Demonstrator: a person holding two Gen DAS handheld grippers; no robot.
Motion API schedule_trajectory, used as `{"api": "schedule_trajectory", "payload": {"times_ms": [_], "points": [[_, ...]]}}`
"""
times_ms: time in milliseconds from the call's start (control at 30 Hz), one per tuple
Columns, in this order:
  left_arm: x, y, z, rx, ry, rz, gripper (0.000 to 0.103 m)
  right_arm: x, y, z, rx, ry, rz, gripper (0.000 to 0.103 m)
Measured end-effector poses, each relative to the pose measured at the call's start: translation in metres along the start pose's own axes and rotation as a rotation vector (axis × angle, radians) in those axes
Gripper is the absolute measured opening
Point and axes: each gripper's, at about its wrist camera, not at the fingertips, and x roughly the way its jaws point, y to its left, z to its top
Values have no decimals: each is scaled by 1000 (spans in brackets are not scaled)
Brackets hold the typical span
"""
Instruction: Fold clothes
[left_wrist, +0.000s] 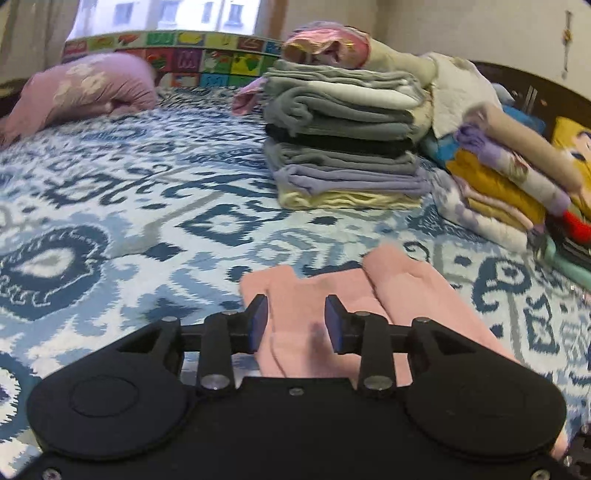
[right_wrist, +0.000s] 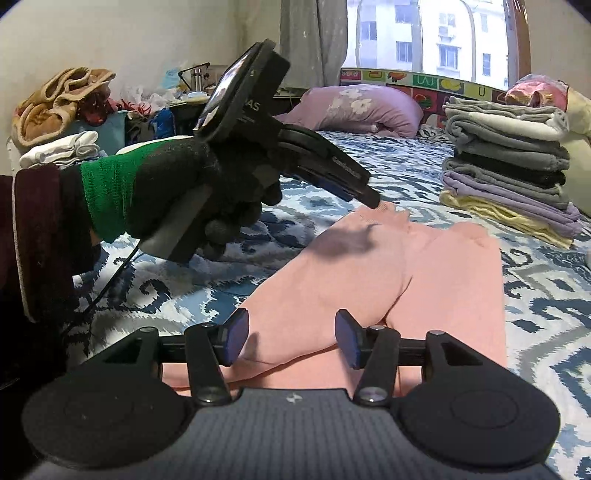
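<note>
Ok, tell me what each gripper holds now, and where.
Nothing. Both the left gripper and right gripper have open jaws above the pink garment, gripping no part.

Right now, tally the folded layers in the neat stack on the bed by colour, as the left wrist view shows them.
Stack, top to bottom as far as folds can be told apart:
Grey: 3
Black: 1
Lavender: 1
Pale yellow: 1
Total: 6

The crumpled pink item on top is not counted.

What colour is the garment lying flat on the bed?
The garment is plain salmon pink; the right wrist view shows it best.
</note>
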Motion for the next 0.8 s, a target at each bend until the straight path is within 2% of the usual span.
{"api": "schedule_trajectory", "payload": {"times_ms": [167,267,300,333,367,433,500,667,767,800], "points": [[19,14,5,-32,22,-55,32,1,9,3,-41,-25,6,56],[29,11,4,26,50,-77,31,3,16,5,-69,-46,8,61],[31,10,4,48,51,-87,27,4,19,6,-79,-54,9,61],[31,8,5,72,49,-89,10,6,22,7,-92,-57,10,61],[31,8,7,90,45,-91,5,8,25,7,-107,-55,10,61],[28,8,14,104,12,-123,3,12,32,6,-137,-46,5,61],[24,16,21,30,-59,-172,3,16,36,4,-171,-22,-16,61],[42,27,24,-71,-68,-128,3,20,40,4,-209,12,-63,61],[59,21,16,-33,27,-38,3,24,36,3,-207,51,-61,59],[62,19,14,-21,34,-29,3,24,34,3,-201,64,-58,59]]}}
